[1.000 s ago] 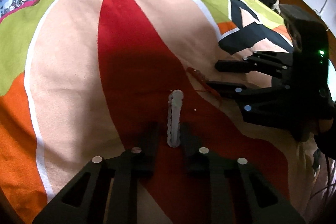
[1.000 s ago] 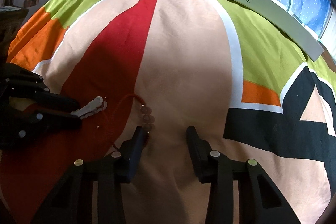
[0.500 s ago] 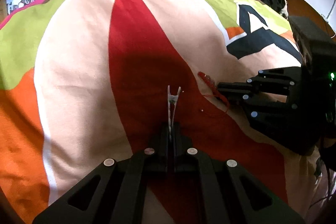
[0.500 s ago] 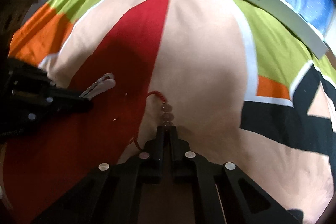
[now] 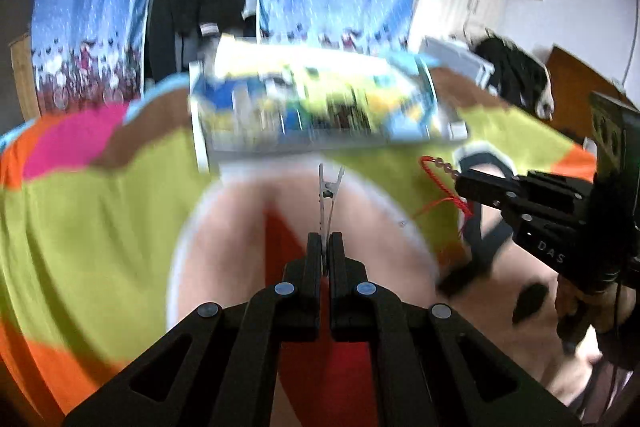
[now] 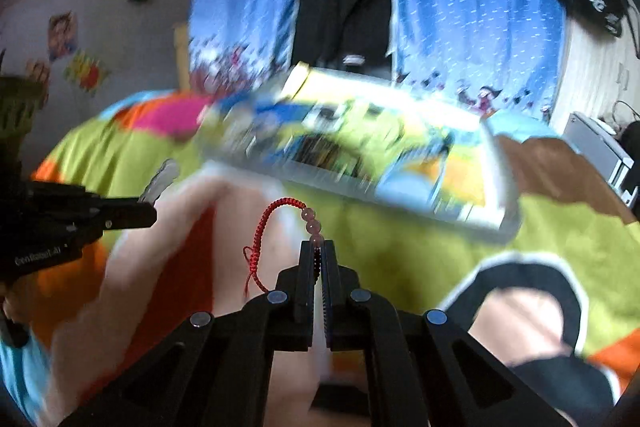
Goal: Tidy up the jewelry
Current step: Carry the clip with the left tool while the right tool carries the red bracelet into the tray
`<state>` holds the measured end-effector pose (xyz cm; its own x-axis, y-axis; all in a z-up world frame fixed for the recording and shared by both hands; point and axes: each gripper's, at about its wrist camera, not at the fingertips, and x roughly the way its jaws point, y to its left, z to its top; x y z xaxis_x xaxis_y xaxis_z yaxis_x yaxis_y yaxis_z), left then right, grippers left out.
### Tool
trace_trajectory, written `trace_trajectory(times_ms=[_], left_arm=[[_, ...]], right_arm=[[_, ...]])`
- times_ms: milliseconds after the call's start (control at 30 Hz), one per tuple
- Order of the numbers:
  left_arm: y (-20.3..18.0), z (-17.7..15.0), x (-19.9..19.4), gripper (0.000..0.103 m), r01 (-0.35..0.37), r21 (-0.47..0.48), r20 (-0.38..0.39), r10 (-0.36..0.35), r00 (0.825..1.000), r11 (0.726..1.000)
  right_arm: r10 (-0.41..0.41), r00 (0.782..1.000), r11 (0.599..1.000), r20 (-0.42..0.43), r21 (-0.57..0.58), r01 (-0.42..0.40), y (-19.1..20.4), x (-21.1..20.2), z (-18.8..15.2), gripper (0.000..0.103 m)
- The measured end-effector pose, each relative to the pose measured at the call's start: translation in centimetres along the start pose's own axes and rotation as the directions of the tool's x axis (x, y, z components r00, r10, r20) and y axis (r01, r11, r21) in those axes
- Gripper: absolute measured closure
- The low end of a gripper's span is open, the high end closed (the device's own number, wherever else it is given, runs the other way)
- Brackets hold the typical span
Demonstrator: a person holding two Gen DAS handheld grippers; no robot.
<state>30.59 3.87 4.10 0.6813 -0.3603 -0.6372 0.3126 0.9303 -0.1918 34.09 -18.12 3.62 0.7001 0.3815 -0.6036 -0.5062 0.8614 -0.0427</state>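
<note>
Both tongs have risen off the bedspread since half a second ago, when they were clenching their pieces low against the red patch; now each wrist view looks over the bed toward the white tray (image 5: 320,143) at its far side, blurred by motion. The left tongs (image 5: 325,245) are clamped on the tail of a silver hair clip (image 5: 329,193), which sticks out ahead edge-on, with its forked end pointing at the tray. The right tongs (image 6: 318,253) are pinched on the bead end of a red cord bracelet (image 6: 276,223); three pale beads stand just above the fingertips, and the braided loop arcs out to the left and hangs free with loose thread ends. Judged from this, the carry to the tray is under way and neither piece is placed yet. The bracelet is the likelier one to go astray: it is held by very little, so a quick swing could let the beads slip out, or the dangling loop could snag on the tray's rim or on the left tongs, which travel close beside it. The clip, gripped only at its tail, could twist and land askew when released. The tray's contents are too smeared to make out compartments.
</note>
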Motion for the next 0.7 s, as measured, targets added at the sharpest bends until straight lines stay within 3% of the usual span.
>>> trace_trajectory(times_ms=[167,333,567,700], left_arm=[[1.5,6.2,2.0,0.102,-0.018,-0.011,0.057,0.019,0.998,1.0],[3.2,10.5,5.7,0.102,-0.041,-0.051,0.026,0.043,0.999,0.998],[4.7,10.4,9.6,0.102,-0.062,-0.074,-0.037,0.059,0.998,0.995],[4.8,9.7,10.5,0.102,-0.078,-0.065,-0.055,0.074,0.996,0.995]], right_arm=[[-0.044,0.999,0.998,0.022,0.048,0.043,-2.5,2.4,6.1,0.099],[-0.069,0.997,0.996,-0.026,0.056,0.07,-4.5,6.3,9.5,0.099],[-0.042,0.99,0.996,-0.135,0.07,0.052,-5.4,10.9,9.5,0.099],[-0.034,0.988,0.996,-0.149,0.081,0.046,-5.6,11.5,8.9,0.099]])
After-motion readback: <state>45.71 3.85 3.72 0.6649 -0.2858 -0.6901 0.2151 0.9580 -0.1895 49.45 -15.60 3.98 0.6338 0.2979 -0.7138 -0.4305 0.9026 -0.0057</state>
